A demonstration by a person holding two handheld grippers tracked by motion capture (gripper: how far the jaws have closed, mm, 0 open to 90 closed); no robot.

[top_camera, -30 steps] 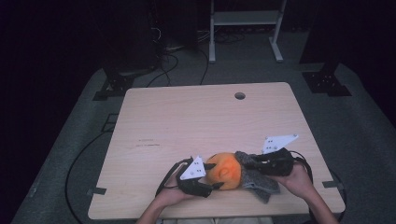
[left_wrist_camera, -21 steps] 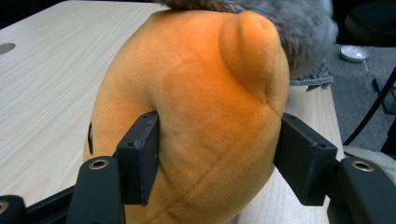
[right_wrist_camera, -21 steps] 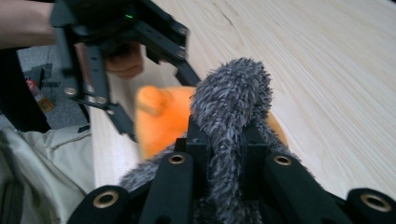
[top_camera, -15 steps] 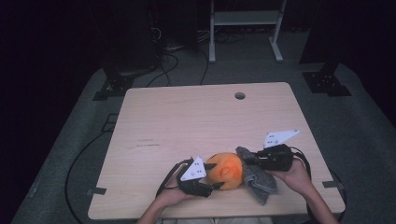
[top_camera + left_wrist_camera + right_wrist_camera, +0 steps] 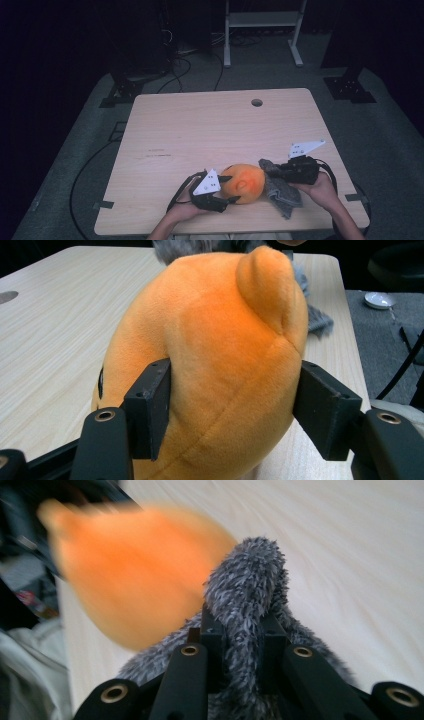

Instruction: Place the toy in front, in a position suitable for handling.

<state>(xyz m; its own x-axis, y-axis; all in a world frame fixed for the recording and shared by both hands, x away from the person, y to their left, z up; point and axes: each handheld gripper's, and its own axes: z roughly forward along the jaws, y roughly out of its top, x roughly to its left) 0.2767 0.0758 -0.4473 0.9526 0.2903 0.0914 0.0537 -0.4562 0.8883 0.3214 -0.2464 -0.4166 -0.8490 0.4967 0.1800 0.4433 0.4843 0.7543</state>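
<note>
Orange plush toy (image 5: 243,183) lies low centre on the tabletop (image 5: 210,130), near its bottom edge, ear pointing right. Left claw (image 5: 226,189) clamps it; right claw (image 5: 272,172) pinches grey furry cloth (image 5: 282,190). Upper tabletop open.

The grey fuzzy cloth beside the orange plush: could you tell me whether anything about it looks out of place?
The grey fuzzy cloth lies crumpled, one fold pinched up by the right gripper; nothing looks damaged or spilled.

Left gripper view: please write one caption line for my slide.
Left gripper clamps an orange plush toy above the wooden table.
</note>
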